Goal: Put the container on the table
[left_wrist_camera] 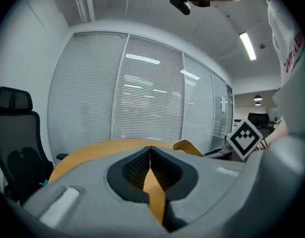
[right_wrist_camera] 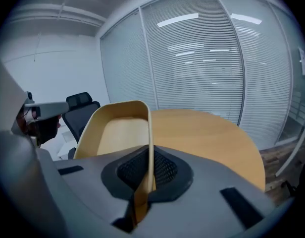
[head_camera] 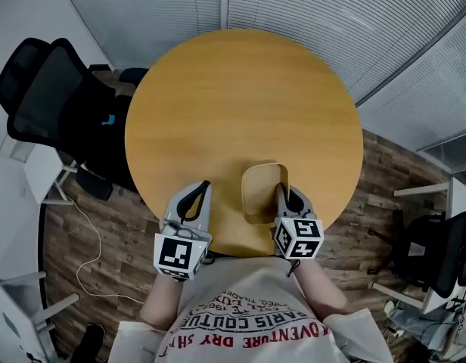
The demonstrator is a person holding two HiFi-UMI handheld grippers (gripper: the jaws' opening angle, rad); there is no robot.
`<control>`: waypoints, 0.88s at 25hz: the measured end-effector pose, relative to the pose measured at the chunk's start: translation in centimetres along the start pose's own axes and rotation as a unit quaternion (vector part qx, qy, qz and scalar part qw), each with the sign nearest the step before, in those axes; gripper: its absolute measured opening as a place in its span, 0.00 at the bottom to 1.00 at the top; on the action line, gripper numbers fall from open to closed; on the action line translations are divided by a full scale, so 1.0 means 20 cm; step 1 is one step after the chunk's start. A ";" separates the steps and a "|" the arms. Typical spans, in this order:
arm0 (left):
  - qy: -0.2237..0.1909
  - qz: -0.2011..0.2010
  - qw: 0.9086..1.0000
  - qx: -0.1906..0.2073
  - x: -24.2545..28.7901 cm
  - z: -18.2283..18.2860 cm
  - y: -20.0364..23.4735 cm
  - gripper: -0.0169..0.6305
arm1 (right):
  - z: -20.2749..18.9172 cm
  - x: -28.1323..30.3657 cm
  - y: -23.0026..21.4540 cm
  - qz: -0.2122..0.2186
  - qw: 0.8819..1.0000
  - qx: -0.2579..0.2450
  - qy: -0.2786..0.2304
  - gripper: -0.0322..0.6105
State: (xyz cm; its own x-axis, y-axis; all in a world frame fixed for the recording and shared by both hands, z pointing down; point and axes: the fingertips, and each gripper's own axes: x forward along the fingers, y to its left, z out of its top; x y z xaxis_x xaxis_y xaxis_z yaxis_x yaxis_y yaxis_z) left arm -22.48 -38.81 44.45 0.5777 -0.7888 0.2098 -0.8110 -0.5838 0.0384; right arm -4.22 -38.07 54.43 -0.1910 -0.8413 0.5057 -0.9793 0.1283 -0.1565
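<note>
A tan, open-topped container (head_camera: 259, 191) sits over the near part of the round wooden table (head_camera: 240, 104). My right gripper (head_camera: 281, 193) is shut on the container's right wall. In the right gripper view the thin wall (right_wrist_camera: 149, 133) runs straight between the jaws of the right gripper (right_wrist_camera: 149, 170), with the container's hollow (right_wrist_camera: 118, 133) to the left. I cannot tell whether its base touches the table. My left gripper (head_camera: 205, 187) hovers just left of the container, shut and holding nothing. In its own view the left gripper (left_wrist_camera: 150, 152) shows only the table beyond, and the container's rim (left_wrist_camera: 188, 147) peeks in at the right.
A black office chair (head_camera: 55, 97) stands close to the table's left side, and another chair (head_camera: 437, 252) is at the right by a white desk. Glass walls with blinds (head_camera: 309, 6) curve behind the table. A thin cable (head_camera: 89, 240) lies on the wood floor at the left.
</note>
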 end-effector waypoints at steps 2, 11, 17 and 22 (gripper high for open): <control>0.012 -0.003 1.000 -0.010 0.05 -0.07 0.03 0.04 | -0.07 0.09 -0.01 -0.006 1.000 0.002 0.025 0.07; 0.042 -0.023 0.998 -0.042 0.20 -0.23 0.07 0.04 | -0.34 0.45 -0.14 -0.031 0.991 0.028 0.131 0.07; 0.064 -0.031 0.996 -0.060 0.28 -0.29 0.05 0.04 | -0.49 0.60 -0.18 -0.039 0.983 0.011 0.181 0.07; 0.068 -0.032 0.996 -0.055 0.33 -0.30 0.01 0.04 | -0.58 0.65 -0.25 -0.053 0.978 0.026 0.198 0.07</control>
State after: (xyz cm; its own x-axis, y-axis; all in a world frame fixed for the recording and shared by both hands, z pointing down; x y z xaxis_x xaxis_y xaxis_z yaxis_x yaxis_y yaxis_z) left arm -19.32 -42.92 51.61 0.6171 -0.7130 0.3329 -0.7823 -0.6015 0.1619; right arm -2.62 -43.60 71.60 -0.1104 -0.5770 0.8092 -0.9922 0.0165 -0.1236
